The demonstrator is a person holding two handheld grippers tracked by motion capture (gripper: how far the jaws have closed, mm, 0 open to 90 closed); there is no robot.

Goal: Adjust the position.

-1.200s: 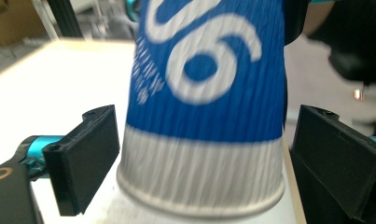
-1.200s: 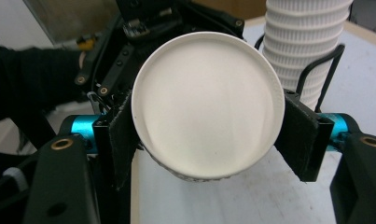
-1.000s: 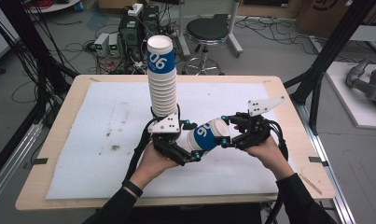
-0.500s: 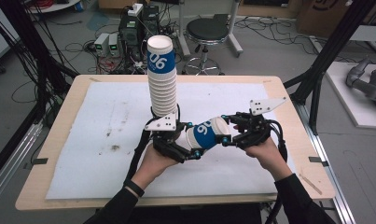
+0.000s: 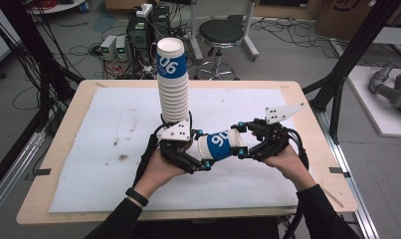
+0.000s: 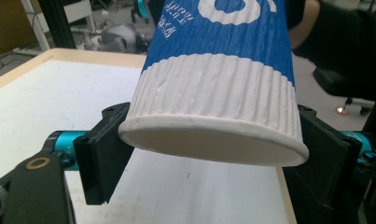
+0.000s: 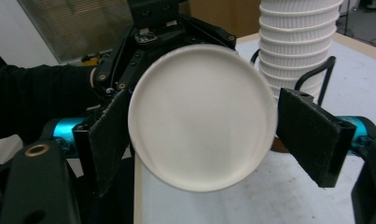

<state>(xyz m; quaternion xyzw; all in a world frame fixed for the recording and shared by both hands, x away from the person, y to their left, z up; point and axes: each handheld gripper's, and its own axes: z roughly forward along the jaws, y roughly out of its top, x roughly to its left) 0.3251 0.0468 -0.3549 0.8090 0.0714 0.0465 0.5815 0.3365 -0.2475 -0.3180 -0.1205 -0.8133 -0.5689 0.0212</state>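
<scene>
Both grippers meet over the middle of the white mat (image 5: 88, 164). Left gripper (image 5: 200, 160) has just been closing, and its black jaws now press on either side of the rim end of the blue-and-white paper cup (image 5: 219, 145), which lies level above the mat between the two hands. Right gripper (image 5: 242, 140) has just been opening; in the right gripper view its jaws stand apart around the cup's closed end, a gap showing at one pad. Just behind the left gripper, an upright stack of cups (image 5: 173, 84) stands on the mat.
</scene>
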